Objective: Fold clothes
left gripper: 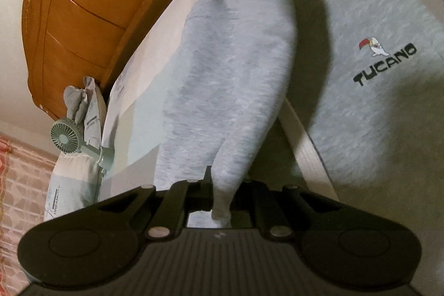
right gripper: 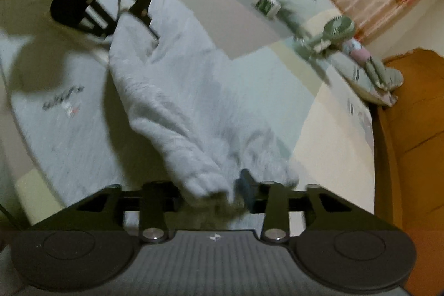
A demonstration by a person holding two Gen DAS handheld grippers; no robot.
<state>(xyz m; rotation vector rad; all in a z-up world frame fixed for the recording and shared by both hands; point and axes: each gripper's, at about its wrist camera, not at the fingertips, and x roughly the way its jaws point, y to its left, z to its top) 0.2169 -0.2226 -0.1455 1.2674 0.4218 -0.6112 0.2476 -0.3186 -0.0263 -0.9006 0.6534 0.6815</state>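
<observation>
While stretched lengthwise between both tools, grey sweatshirt sleeve [left gripper: 230,68], left gripper [left gripper: 222,199] clamping one end, right gripper [right gripper: 222,193] clamping the other

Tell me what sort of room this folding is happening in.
Most likely a bedroom: a wooden headboard, pillows stacked beside it, and a patterned bedsheet under the grey sweatshirt. A small handheld fan rests against the pillows.

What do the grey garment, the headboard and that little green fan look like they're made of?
Grey garment: soft heathered knit, probably cotton fleece, with a matte, fuzzy surface.
Headboard: orange-brown wood or veneer, glossy, with highlights along its panels.
Little green fan: likely moulded plastic, smooth and matte.
</observation>
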